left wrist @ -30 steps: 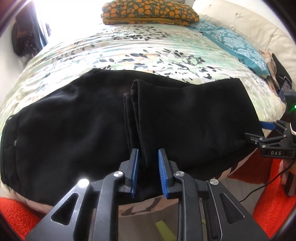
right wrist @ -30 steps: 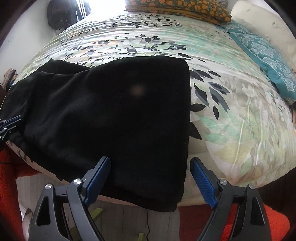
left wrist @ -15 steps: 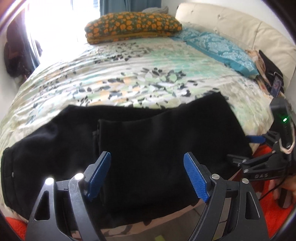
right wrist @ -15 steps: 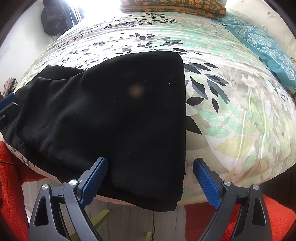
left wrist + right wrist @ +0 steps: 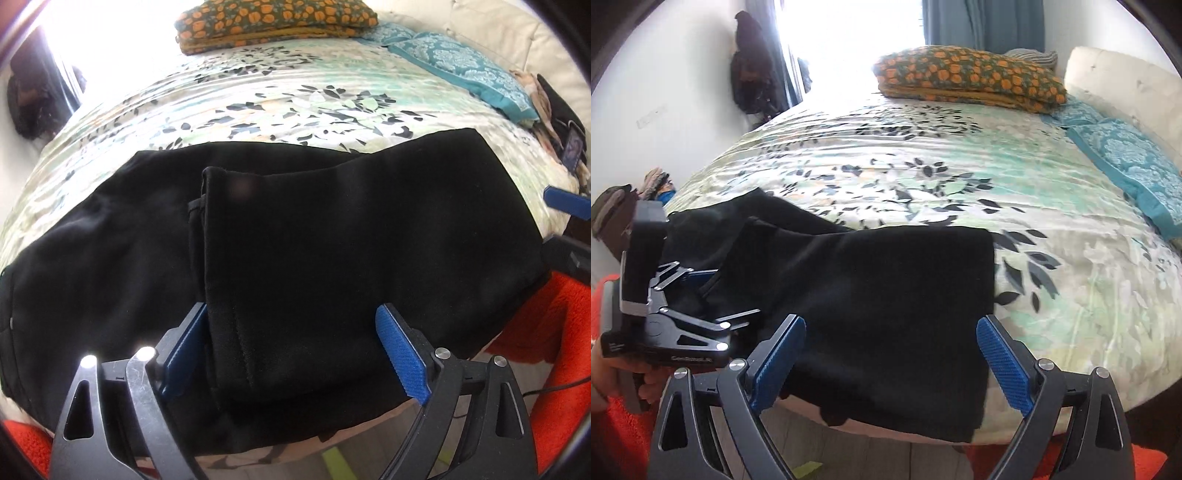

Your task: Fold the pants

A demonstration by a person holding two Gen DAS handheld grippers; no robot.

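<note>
Across the near edge of the floral bedspread (image 5: pixel 280 99) lie the black pants (image 5: pixel 332 240), already doubled over once: the leg ends have been brought back on top of the upper part, and their hems show as a stitched edge running from the middle of the cloth toward the left gripper (image 5: pixel 291 354). That gripper hovers low over the near edge with its blue pads spread wide, 1 on each side of the hem edge, pinching nothing. From the other side, the right gripper (image 5: pixel 890 358) is likewise spread and empty, straddling the folded end of the pants (image 5: pixel 886 295), whose near edge hangs slightly over the mattress. By my reading, 1 fold is done and the waist portion at the left is still uncovered, so at least 1 more fold seems left to make a compact bundle. The layers look loosely aligned, with a lower edge peeking out beside the hem.
</note>
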